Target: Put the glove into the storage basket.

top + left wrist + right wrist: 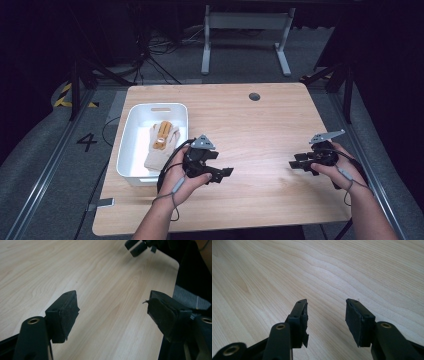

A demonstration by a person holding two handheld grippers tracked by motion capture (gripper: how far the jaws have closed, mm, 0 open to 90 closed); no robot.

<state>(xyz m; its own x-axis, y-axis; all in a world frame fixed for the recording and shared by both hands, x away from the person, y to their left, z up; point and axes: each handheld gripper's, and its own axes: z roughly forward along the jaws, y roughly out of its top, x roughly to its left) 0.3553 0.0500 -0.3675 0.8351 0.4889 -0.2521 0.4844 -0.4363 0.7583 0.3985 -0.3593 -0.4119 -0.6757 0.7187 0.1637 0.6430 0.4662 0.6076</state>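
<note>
A white bin stands at the table's left side with a cream and orange knitted glove lying inside it. Just right of the bin, my left gripper hovers low over the wooden table, open, with only bare wood between its pads. Over the table's right part my right gripper points left toward the other one, open and empty as well; bare wood shows between its pads. In the left gripper view the right gripper appears at the top edge.
A round cable hole sits near the table's far edge. Beyond the table stand a white frame leg and dark cables on the grey floor. The table's right edge drops off close behind the right hand.
</note>
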